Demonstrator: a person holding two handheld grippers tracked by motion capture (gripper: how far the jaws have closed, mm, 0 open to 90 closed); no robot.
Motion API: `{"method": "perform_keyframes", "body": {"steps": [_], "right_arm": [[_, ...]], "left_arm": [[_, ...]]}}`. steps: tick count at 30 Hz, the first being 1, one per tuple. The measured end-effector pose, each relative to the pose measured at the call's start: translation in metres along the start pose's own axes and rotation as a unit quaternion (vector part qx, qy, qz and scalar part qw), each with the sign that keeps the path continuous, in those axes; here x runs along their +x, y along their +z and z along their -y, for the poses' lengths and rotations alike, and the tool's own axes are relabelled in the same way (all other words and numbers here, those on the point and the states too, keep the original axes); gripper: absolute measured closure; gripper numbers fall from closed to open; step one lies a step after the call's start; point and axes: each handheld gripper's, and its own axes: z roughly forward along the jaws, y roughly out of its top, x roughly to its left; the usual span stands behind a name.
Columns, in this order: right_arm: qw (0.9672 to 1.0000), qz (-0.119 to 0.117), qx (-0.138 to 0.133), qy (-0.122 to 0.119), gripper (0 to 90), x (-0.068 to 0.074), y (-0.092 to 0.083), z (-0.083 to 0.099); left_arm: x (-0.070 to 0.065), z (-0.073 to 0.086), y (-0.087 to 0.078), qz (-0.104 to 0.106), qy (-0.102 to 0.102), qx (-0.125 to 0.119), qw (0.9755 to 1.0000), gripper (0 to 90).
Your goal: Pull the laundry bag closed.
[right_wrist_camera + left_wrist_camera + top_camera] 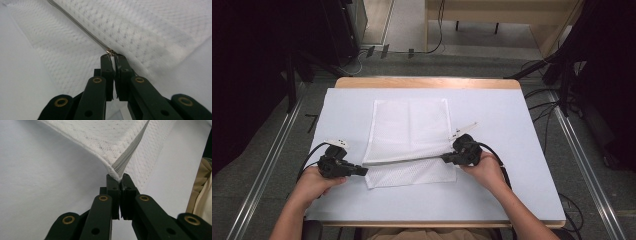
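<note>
The left gripper (119, 179), nearest the lens, is clamped on the corner of a white mesh bag (409, 135) at the end of its grey zipper (130, 152), anchoring it. The right gripper (113, 55) pinches the small metal zipper pull (110, 51), so the zip line stretches taut between them. The soft, perforated, rectangular bag lies mid-surface on the smooth pale surface (512, 165).

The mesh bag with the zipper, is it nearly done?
Done: both ends gripped. The left hand-held gripper pinches the mesh bag at its zipper end. In hand: the right hand-held gripper clamps the zipper pull. Left: how much zipper remains, I cannot tell.
</note>
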Motion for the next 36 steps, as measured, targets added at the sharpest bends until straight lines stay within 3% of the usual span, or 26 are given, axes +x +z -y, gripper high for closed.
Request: {"method": "perform_keyframes", "body": {"steps": [5,13,22,27,32,36], "right_arm": [[1.0000,0.000,-0.005,0.002,88.1,-0.004,-0.009,0.003],[1.0000,-0.003,-0.005,0.006,87.7,-0.001,-0.007,0.003],[0.9999,0.000,-0.011,-0.001,86.7,0.000,-0.005,0.003],[0.9997,0.003,-0.024,-0.009,76.9,0.001,-0.006,0.002],[0.9989,0.012,-0.044,-0.011,62.4,0.002,-0.009,0.001],[0.9975,0.022,-0.066,-0.009,52.3,-0.001,-0.012,0.001]], "left_arm": [[0.000,0.000,0.001,0.000,-0.002,-0.001,1.0000,88.4],[0.003,-0.001,-0.001,-0.008,-0.017,-0.008,0.9998,86.7],[0.004,-0.002,-0.002,-0.010,-0.017,-0.019,0.9996,71.7],[0.004,-0.004,-0.004,-0.007,-0.022,-0.036,0.9991,57.6],[0.004,-0.005,-0.006,-0.026,-0.015,-0.062,0.9976,46.4],[0.003,-0.005,-0.010,-0.048,-0.008,-0.088,0.9949,41.2]]}}
